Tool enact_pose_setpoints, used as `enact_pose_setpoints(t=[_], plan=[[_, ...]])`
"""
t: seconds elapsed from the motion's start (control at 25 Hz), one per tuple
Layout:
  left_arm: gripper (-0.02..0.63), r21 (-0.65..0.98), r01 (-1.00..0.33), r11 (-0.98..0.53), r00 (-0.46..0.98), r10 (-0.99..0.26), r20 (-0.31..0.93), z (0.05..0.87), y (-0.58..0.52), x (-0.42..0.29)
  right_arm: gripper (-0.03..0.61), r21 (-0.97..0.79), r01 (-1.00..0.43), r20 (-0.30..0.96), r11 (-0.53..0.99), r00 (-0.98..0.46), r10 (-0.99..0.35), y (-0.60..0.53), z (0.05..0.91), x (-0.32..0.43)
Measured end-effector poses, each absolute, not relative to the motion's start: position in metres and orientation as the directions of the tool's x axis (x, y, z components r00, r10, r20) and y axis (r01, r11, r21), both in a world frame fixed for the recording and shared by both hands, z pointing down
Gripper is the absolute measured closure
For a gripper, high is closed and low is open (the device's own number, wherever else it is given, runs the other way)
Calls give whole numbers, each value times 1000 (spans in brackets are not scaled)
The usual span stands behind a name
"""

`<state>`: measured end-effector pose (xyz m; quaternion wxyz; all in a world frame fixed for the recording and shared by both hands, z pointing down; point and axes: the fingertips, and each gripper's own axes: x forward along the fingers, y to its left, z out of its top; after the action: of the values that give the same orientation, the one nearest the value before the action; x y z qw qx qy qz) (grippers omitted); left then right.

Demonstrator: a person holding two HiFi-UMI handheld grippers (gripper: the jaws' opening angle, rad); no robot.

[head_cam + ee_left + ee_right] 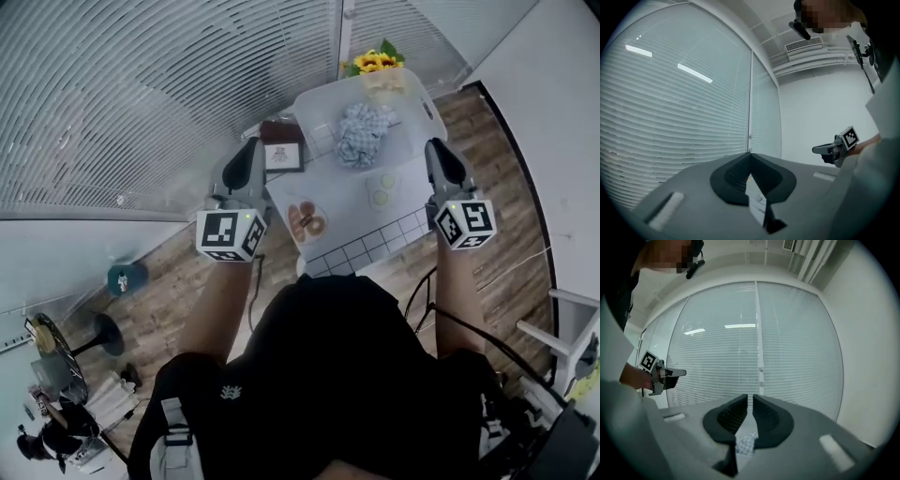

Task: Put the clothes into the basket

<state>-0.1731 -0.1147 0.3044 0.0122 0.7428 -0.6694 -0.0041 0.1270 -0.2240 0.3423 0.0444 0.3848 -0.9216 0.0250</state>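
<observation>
Down inside the white basket the blue checked cloth is found, below and between both claws, nearer the right gripper. It and the left gripper are squeezed closed, with nothing held.

- Plate of donuts: on white table, near left fingers, on their body side.
- Framed pic: just beside left fingers, twd the right ones.
- Small dish w/ pale green rounds: near right fingers, between the two sets.
- Sunflowers: well beyond both sets.
- Blinds: ahead of fingers.
- Teal obj: on wood floor, well behind left fingers.
</observation>
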Motion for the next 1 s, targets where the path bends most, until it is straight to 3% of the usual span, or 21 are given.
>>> enact_pose_setpoints(t=[0.16,1.0], plan=[[606,15,-995,-103,103,-995,15,305,-109,-170,575,-3,-717,92,697,-694,-714,-214,346,130],[606,0,-994,-108,108,-994,9,300,-97,-157,577,-9,-709,105,705,-702,-704,-203,350,136]])
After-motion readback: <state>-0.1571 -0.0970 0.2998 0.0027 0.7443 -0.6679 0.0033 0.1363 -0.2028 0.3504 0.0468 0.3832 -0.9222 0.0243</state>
